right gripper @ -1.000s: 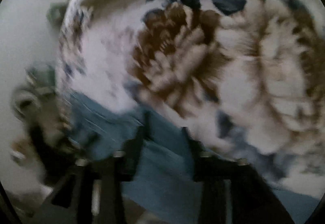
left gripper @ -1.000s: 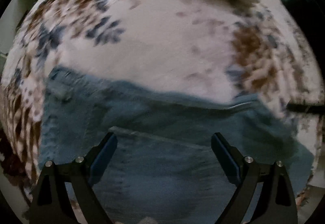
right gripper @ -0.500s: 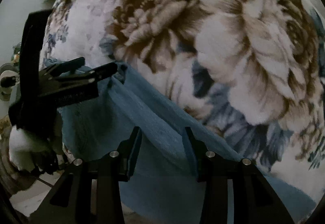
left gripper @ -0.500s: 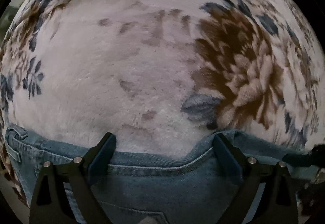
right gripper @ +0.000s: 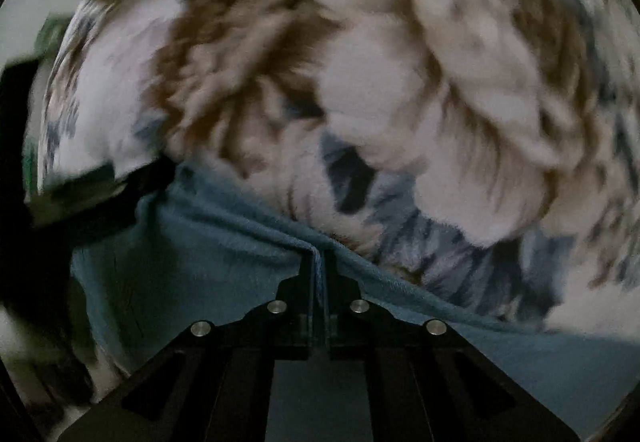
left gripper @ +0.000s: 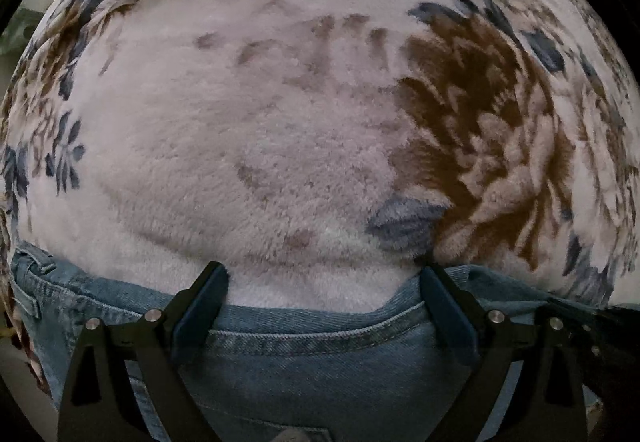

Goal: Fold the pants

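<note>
The jeans (left gripper: 320, 362) lie on a flowered blanket (left gripper: 280, 141), where the left gripper (left gripper: 324, 290) hangs with jaws wide apart over the waistband, and the right gripper (right gripper: 319, 266) has just closed, pinching the denim edge.

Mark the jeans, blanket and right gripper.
jeans (left gripper: 320, 370), left wrist view, denim below the stitched edge.
blanket (left gripper: 240, 145), left wrist view, plain pale pile.
right gripper (right gripper: 319, 262), right wrist view, shut fingertips pinching denim.
</note>
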Tool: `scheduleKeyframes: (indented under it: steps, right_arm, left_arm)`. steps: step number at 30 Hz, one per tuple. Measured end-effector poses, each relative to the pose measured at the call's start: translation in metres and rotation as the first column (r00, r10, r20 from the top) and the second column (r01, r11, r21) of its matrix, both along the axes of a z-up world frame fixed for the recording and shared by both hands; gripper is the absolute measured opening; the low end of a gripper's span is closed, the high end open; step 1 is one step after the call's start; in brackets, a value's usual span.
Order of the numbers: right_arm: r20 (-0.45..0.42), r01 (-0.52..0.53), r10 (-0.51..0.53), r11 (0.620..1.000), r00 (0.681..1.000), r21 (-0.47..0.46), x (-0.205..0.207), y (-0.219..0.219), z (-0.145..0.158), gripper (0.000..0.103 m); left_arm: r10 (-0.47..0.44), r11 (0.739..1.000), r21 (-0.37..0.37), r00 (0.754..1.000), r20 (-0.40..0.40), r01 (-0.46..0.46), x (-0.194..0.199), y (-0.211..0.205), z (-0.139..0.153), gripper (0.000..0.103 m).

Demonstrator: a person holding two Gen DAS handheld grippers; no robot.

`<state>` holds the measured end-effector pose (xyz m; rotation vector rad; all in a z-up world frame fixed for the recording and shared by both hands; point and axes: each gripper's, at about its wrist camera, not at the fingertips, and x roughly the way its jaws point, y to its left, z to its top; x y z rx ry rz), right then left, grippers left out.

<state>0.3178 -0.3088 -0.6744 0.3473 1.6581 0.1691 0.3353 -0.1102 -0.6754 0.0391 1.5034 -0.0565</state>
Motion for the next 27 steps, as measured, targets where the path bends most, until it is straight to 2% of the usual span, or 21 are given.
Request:
scheduleKeyframes:
  steps: [2, 4, 6, 7, 9, 12, 13, 14, 15, 16, 17, 18, 20, 21, 22, 23, 24, 25, 26, 27]
  right_arm:
    - [-0.012, 0.096, -0.095, 0.994, 0.995, 0.058, -0.004, -0.014, 0.002, 0.006]
    - [0.046, 0.146, -0.147, 0.989, 0.988, 0.009, -0.013, -0.03, 0.024, 0.02]
    - [0.136, 0.196, -0.187, 0.979, 0.973, -0.056, -0.025, -0.043, 0.053, 0.023]
    - [0.162, 0.214, -0.204, 0.976, 0.965, -0.043, -0.031, -0.049, 0.063, 0.023]
    - [0.192, 0.236, -0.244, 0.97, 0.951, 0.062, -0.043, -0.048, 0.077, 0.023]
    - [0.123, 0.219, -0.248, 0.953, 0.961, 0.207, -0.052, -0.031, 0.058, 0.023]
    - [0.096, 0.229, -0.254, 0.949, 0.962, 0.218, -0.054, -0.029, 0.046, 0.023]
    - [0.077, 0.243, -0.258, 0.956, 0.963, 0.164, -0.056, -0.031, 0.031, 0.023]
    - [0.089, 0.254, -0.262, 0.963, 0.961, 0.095, -0.058, -0.016, 0.02, 0.018]
    - [0.094, 0.274, -0.282, 0.958, 0.955, 0.085, -0.058, -0.024, 0.015, 0.0]
    - [0.081, 0.326, -0.334, 0.94, 0.939, 0.106, -0.065, -0.038, 0.01, 0.0]
    - [0.05, 0.396, -0.41, 0.901, 0.911, 0.179, -0.074, -0.053, 0.01, 0.0]
    - [0.052, 0.435, -0.461, 0.865, 0.886, 0.25, -0.09, -0.068, 0.021, 0.006]
    - [0.076, 0.45, -0.488, 0.847, 0.87, 0.282, -0.106, -0.08, 0.034, 0.013]
    - [0.093, 0.478, -0.518, 0.834, 0.85, 0.276, -0.122, -0.095, 0.044, 0.034]
    - [0.107, 0.51, -0.55, 0.819, 0.828, 0.264, -0.138, -0.113, 0.052, 0.048]
    - [0.121, 0.583, -0.62, 0.776, 0.776, 0.24, -0.169, -0.14, 0.062, 0.072]
    - [0.118, 0.644, -0.677, 0.73, 0.726, 0.227, -0.195, -0.163, 0.065, 0.077]
    - [0.108, 0.694, -0.724, 0.686, 0.681, 0.218, -0.217, -0.179, 0.066, 0.077]
    - [0.096, 0.755, -0.779, 0.626, 0.62, 0.195, -0.251, -0.206, 0.066, 0.077]
  left_arm:
    - [0.018, 1.0, -0.002, 1.0, 0.0, -0.018, 0.0, 0.0, 0.009, 0.099]
    - [0.033, 0.999, 0.014, 0.998, 0.05, -0.034, -0.006, 0.001, 0.03, 0.099]
    - [0.042, 0.999, 0.004, 0.995, 0.092, -0.043, -0.015, 0.001, 0.048, 0.099]
    - [0.038, 0.999, -0.001, 0.994, 0.105, -0.038, -0.02, -0.002, 0.054, 0.099]
    - [0.005, 1.0, -0.004, 0.994, 0.108, -0.005, -0.029, -0.012, 0.054, 0.099]
    - [-0.057, 0.997, 0.047, 0.995, 0.081, 0.053, -0.033, -0.031, 0.027, 0.099]
    - [-0.065, 0.996, 0.063, 0.995, 0.07, 0.06, -0.032, -0.035, 0.017, 0.099]
    - [-0.077, 0.994, 0.082, 0.995, 0.064, 0.071, -0.03, -0.037, 0.005, 0.1]
    - [-0.087, 0.993, 0.084, 0.994, 0.067, 0.081, -0.026, -0.04, -0.002, 0.103]
    - [-0.083, 0.994, 0.074, 0.994, 0.069, 0.078, -0.022, -0.039, -0.005, 0.103]
    - [-0.075, 0.995, 0.066, 0.995, 0.066, 0.07, -0.02, -0.038, -0.003, 0.103]
    - [-0.068, 0.996, 0.063, 0.996, 0.062, 0.064, -0.015, -0.036, 0.0, 0.103]
    - [-0.062, 0.997, 0.05, 0.995, 0.077, 0.058, -0.008, -0.037, 0.015, 0.102]
    - [-0.064, 0.998, 0.032, 0.994, 0.086, 0.061, -0.009, -0.04, 0.026, 0.102]
    - [-0.067, 0.998, 0.015, 0.994, 0.091, 0.066, -0.013, -0.045, 0.035, 0.102]
    - [-0.07, 0.998, 0.002, 0.993, 0.092, 0.07, -0.016, -0.052, 0.042, 0.102]
    - [-0.076, 0.997, -0.019, 0.993, 0.087, 0.078, -0.024, -0.06, 0.049, 0.102]
    - [-0.085, 0.995, -0.039, 0.994, 0.074, 0.088, -0.032, -0.065, 0.054, 0.102]
    - [-0.099, 0.993, -0.063, 0.994, 0.053, 0.102, -0.042, -0.077, 0.056, 0.102]
    - [-0.115, 0.99, -0.084, 0.993, 0.03, 0.117, -0.055, -0.091, 0.055, 0.102]
